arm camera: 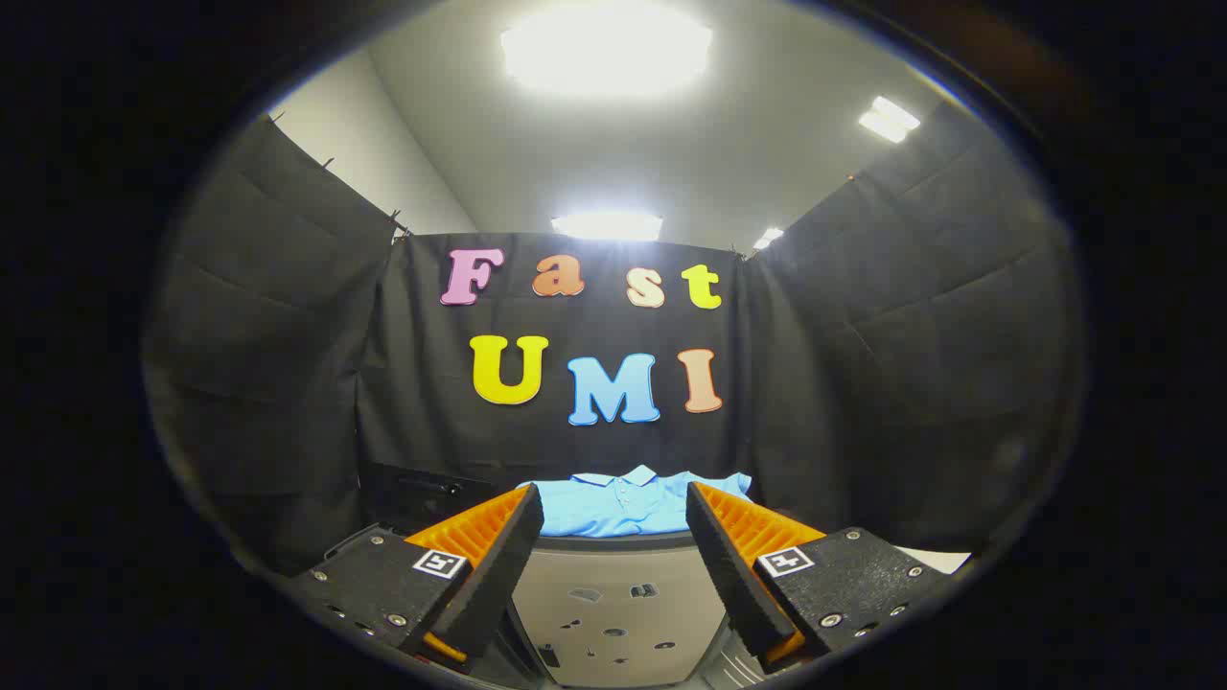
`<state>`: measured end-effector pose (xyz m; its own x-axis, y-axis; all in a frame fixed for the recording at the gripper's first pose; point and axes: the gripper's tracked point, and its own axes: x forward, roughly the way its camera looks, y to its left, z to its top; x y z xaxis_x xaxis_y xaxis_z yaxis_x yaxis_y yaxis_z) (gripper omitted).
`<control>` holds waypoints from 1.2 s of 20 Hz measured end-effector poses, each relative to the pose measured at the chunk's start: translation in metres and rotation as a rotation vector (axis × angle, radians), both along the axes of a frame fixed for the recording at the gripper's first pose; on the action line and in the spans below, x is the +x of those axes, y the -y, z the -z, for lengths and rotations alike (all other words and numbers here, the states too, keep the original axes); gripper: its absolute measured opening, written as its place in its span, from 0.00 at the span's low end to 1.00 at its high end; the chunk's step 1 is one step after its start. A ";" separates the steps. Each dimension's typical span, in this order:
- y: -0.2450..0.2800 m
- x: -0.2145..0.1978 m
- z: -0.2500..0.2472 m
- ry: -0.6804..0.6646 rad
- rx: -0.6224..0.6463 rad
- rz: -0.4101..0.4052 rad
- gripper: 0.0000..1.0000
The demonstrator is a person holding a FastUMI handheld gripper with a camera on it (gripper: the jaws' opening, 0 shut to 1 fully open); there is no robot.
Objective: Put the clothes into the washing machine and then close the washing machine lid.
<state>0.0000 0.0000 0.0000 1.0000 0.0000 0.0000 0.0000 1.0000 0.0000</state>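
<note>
A light blue polo shirt (628, 503) lies folded flat, collar facing away, on a dark surface beyond my fingers. My gripper (613, 522) is open, with a wide gap between its fingers and nothing held. Through that gap, below the shirt, I see a pale grey panel with several small dark holes (613, 609), which looks like the washing machine's drum or lid; I cannot tell which. The shirt's edge sits just past the fingertips.
Black cloth walls close the booth on the left, back and right. A dark box-like object (422, 494) stands left of the shirt. A white surface edge (944, 559) shows beyond the right finger. Bright ceiling lights hang overhead.
</note>
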 end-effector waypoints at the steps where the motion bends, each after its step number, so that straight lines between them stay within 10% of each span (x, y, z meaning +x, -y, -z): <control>1: 0.000 0.000 0.001 -0.002 -0.001 0.001 0.95; 24: -0.032 -0.005 0.002 -0.025 -0.026 0.062 0.95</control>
<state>-0.0047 0.0321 -0.0017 0.9977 -0.0627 -0.0239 0.0620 0.9977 -0.0266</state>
